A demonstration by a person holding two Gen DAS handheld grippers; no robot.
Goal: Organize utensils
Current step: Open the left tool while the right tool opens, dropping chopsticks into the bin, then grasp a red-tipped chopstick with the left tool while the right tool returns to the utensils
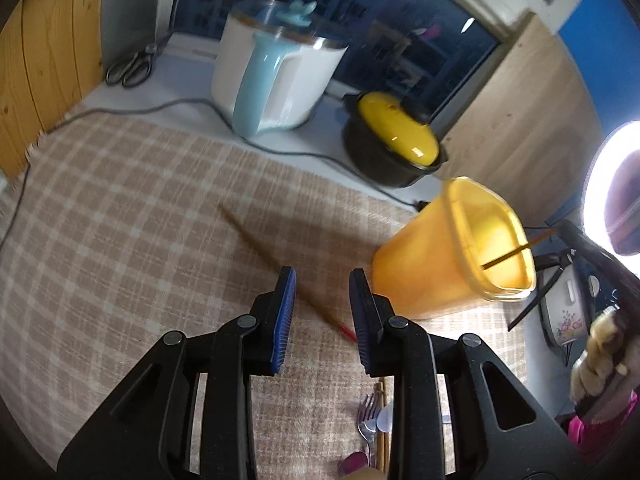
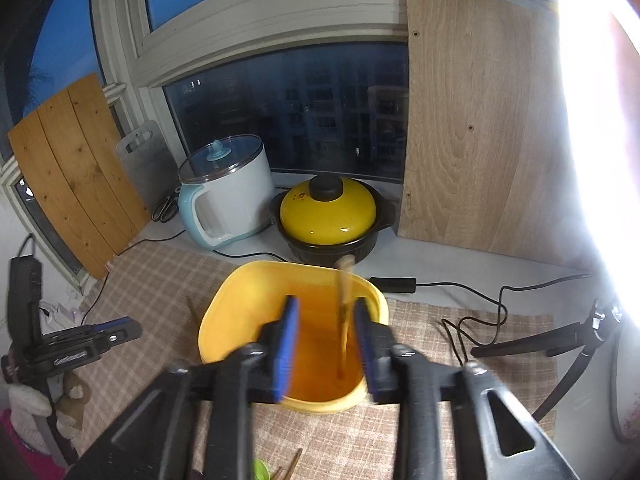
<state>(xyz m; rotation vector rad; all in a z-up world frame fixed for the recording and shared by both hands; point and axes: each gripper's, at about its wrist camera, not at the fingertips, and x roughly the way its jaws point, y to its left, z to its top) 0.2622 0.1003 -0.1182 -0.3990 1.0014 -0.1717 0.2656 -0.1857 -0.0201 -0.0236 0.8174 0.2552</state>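
Observation:
A yellow plastic cup [image 1: 452,256] stands on the checked cloth; it also shows in the right wrist view [image 2: 256,304]. One wooden chopstick [image 2: 345,312] stands loose inside it, seen in the left wrist view as a thin stick [image 1: 520,249]. My right gripper [image 2: 326,344] is open just above the cup's mouth and holds nothing. My left gripper [image 1: 322,308] is open low over a second chopstick [image 1: 256,248] lying on the cloth, its red end between the fingers. A fork [image 1: 370,420] and other utensils lie below the left gripper.
A white and blue electric kettle [image 1: 272,80], a black pot with a yellow lid [image 1: 394,140], scissors [image 1: 130,68] and cables sit at the back by the window. A tripod [image 2: 560,340] stands at the right. Wooden boards lean on both sides.

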